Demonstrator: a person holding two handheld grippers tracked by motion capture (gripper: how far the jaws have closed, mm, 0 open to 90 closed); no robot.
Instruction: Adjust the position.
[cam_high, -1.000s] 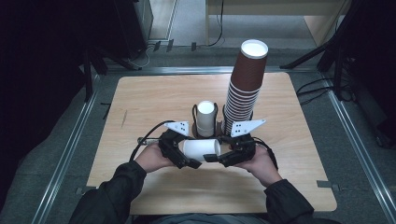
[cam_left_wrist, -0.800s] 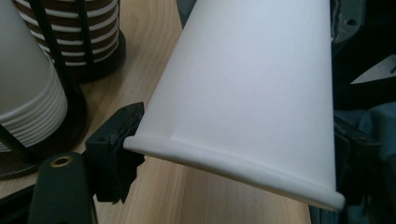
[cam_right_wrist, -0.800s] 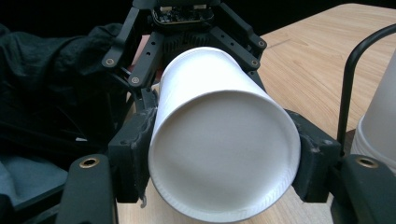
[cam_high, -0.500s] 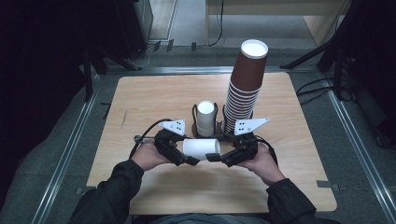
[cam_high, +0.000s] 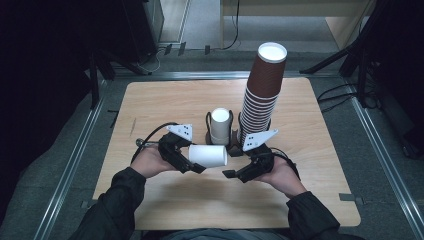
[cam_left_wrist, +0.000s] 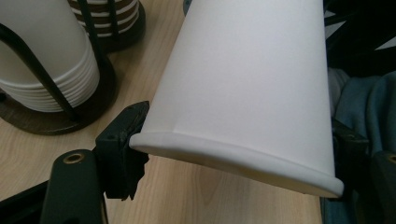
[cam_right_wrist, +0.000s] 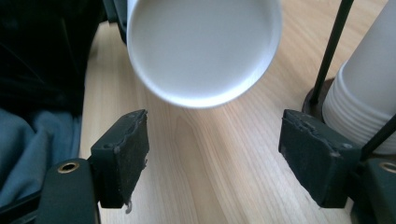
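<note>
My left gripper (cam_high: 194, 156) is shut on a white paper cup (cam_high: 210, 156) that lies on its side just above the table. Its jaws have just been closing, and the pads (cam_left_wrist: 122, 140) now press the cup (cam_left_wrist: 243, 84) just behind its rolled rim. The cup's narrow end (cam_right_wrist: 203, 46) points at my right gripper (cam_high: 235, 162). That gripper's jaws have just been opening. They stand wide apart (cam_right_wrist: 219, 156) a little short of the cup, with only bare wood between the pads (cam_right_wrist: 122, 154).
Behind the hands, a black wire holder carries a short stack of white cups (cam_high: 220, 125) and a tall stack of brown cups (cam_high: 262, 95). The wooden table (cam_high: 165, 105) has metal rails along both sides and dark stands beyond its far edge.
The right gripper has come off the cup's narrow end and opened wider. The left gripper has closed on the rim end. Both hands have hardly shifted.
</note>
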